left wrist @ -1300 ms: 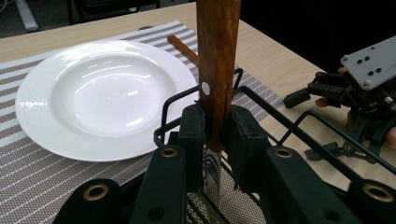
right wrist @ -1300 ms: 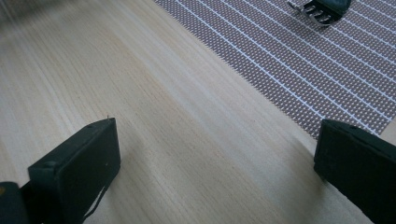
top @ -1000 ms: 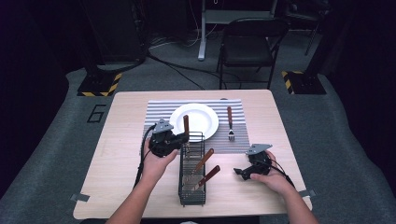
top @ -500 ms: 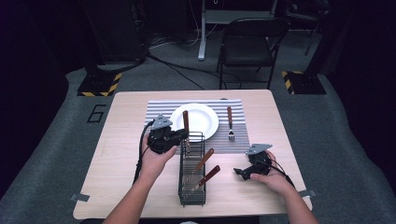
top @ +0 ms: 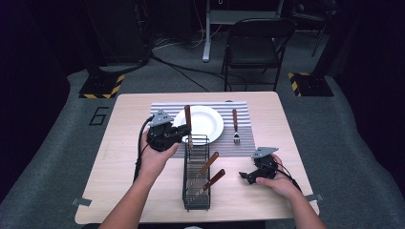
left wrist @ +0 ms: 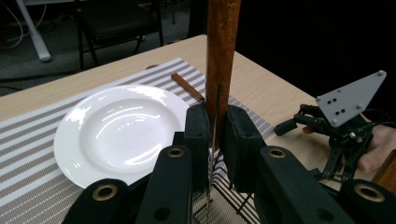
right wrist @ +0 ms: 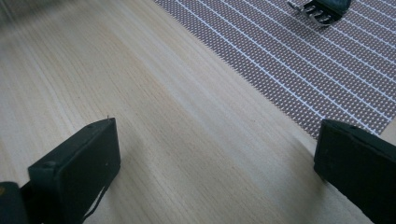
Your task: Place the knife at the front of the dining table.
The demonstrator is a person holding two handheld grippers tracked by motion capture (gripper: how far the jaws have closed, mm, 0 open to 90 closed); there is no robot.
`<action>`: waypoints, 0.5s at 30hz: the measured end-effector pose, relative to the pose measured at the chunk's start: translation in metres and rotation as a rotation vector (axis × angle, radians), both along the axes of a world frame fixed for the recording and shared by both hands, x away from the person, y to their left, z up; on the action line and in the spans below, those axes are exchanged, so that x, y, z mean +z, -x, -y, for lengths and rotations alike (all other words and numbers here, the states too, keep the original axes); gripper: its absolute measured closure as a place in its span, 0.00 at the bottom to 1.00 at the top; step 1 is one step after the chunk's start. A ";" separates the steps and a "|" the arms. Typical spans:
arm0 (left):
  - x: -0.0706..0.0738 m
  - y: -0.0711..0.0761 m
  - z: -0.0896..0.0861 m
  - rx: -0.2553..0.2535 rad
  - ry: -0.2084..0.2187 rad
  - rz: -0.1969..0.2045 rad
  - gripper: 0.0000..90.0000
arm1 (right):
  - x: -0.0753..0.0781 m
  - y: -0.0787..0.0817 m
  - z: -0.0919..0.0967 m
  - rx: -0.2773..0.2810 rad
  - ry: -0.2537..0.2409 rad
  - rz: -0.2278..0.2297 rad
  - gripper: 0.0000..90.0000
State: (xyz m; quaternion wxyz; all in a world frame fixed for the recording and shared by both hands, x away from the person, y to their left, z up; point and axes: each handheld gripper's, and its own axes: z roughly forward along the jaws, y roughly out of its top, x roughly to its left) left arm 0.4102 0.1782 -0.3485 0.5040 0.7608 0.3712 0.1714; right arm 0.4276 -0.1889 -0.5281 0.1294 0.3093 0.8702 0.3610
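Note:
My left gripper (top: 186, 134) (left wrist: 215, 126) is shut on a wooden-handled utensil (top: 188, 119) (left wrist: 223, 46). It holds the utensil upright, with its thin metal part pinched between the pads. The utensil hangs above the far end of a black wire caddy (top: 184, 176). Two more wooden-handled utensils (top: 208, 163) (top: 216, 179) lean inside the caddy. Beyond it a white plate (top: 205, 123) (left wrist: 116, 126) sits on a striped placemat (top: 248, 143) (right wrist: 303, 60), with a fork (top: 235, 125) (right wrist: 322, 9) to its right. My right gripper (top: 246, 176) (right wrist: 215, 154) rests open on the table, right of the caddy, holding nothing.
The wooden table (top: 119, 167) has bare surface left of the caddy and along its far edge. A black folding chair (top: 255, 45) stands beyond the table. Cables and stands lie on the dark floor behind.
My left gripper has risen with the upright utensil, lifting it higher above the caddy. The right gripper has stayed where it was.

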 end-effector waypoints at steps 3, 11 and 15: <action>0.007 0.001 -0.001 0.000 0.004 0.014 0.89 | 0.000 0.000 0.000 0.000 0.000 0.000 0.00; 0.025 0.001 -0.007 0.012 0.006 0.051 0.89 | 0.000 0.000 0.000 0.000 0.000 0.000 0.00; 0.032 0.002 -0.010 0.022 0.021 0.061 0.89 | 0.000 0.000 0.000 0.000 0.000 0.000 0.00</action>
